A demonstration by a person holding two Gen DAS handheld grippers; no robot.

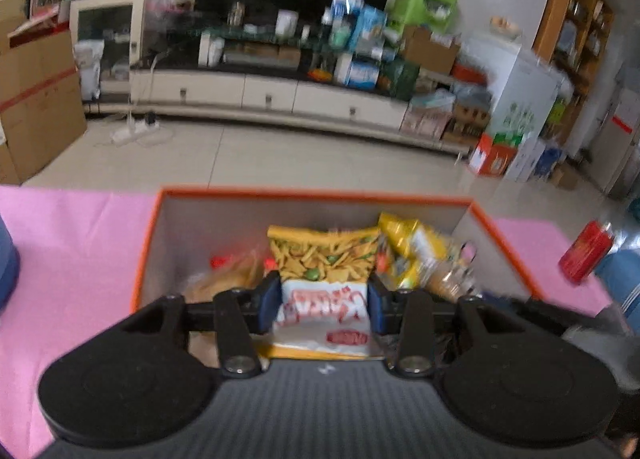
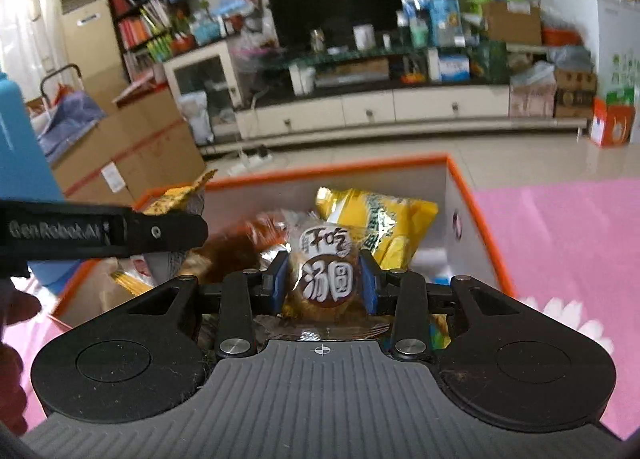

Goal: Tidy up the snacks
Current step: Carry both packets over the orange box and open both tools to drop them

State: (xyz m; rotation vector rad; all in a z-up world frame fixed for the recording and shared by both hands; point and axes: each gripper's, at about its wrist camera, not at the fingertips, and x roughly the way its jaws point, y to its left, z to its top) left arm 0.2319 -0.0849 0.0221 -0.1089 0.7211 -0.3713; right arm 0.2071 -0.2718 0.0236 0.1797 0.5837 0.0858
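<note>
Hovering over the orange-rimmed box (image 1: 472,201), the left claw (image 1: 323,301) clamps a yellow-and-white chip bag (image 1: 324,279) between its blue pads (image 1: 269,301), low in the centre of the left wrist view. Beneath it, inside the box, lie a yellow packet (image 1: 412,243) to the right and a brownish wrapped snack (image 1: 232,279) to the left. A red can (image 1: 586,257) lies at the right edge on the pink-covered bench (image 1: 72,243). In the right wrist view, the right claw (image 2: 324,283) is closed on a small round wrapped pastry (image 2: 325,279) above the same box (image 2: 460,175), in front of a yellow bag (image 2: 384,223). The other gripper's black arm (image 2: 100,233) crosses the left side.
</note>
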